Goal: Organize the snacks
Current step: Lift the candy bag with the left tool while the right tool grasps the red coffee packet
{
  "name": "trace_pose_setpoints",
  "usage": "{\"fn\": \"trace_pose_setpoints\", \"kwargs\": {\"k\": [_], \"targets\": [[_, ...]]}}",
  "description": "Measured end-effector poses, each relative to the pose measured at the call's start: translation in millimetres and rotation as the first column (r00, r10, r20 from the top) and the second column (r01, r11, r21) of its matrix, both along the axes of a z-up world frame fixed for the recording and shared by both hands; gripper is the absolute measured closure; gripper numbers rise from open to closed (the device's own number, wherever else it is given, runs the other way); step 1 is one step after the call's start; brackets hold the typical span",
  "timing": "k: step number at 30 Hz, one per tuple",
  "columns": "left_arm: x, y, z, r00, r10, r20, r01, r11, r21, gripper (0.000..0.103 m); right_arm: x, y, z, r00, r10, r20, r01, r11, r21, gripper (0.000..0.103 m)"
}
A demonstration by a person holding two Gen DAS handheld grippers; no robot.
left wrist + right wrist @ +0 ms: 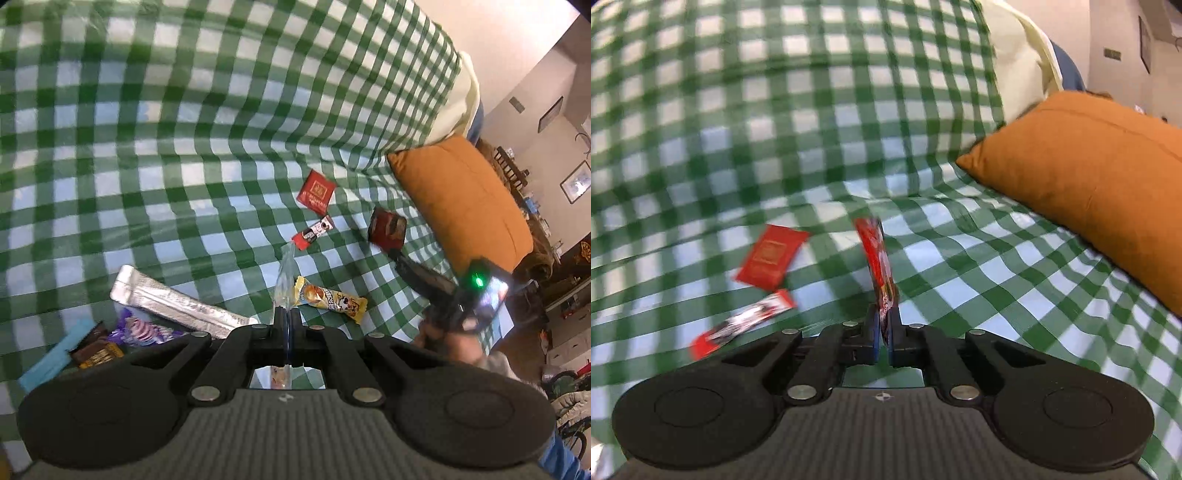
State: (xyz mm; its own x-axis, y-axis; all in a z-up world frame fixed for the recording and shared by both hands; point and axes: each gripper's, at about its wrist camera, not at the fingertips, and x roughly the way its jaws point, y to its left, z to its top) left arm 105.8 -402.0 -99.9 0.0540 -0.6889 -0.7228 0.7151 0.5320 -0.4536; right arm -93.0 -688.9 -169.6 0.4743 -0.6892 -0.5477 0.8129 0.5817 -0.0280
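Though motion-blurred, red packet [881, 266] edge-on in right gripper [884, 325].

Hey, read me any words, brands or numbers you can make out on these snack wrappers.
No text reads clearly.
Red square packet: gold print, too small.
Red-and-white bar: blurred.
Yellow bar: lettering too distorted.
Silver pouch: faint, unreadable print.
Red packet in right gripper: edge-on, motion-blurred.

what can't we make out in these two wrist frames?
- Clear bag in the left gripper: contents unreadable, edge-on.
- Red packet in the right gripper: print lost to motion blur.
- Blue box: partly hidden behind the left gripper's body.
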Motion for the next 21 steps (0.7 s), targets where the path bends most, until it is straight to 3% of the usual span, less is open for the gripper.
{"fn": "trace_pose_setpoints", "kwargs": {"k": [13, 21], "targets": [[-18.2, 124.3, 93.9, 0.992, 0.122, 0.043, -0.122, 0.992, 0.005, 0.103, -22.9, 166.1, 91.2, 0.988, 0.147, 0.049, -0.15, 0.986, 0.076, 0.1], [-15.3, 228.1, 161.2, 0.964, 0.255, 0.073, -0.255, 0.967, -0.016, 0.103, -26.3, 250.7, 131.8, 0.976, 0.216, 0.031, -0.219, 0.971, 0.1, 0.1]]}}
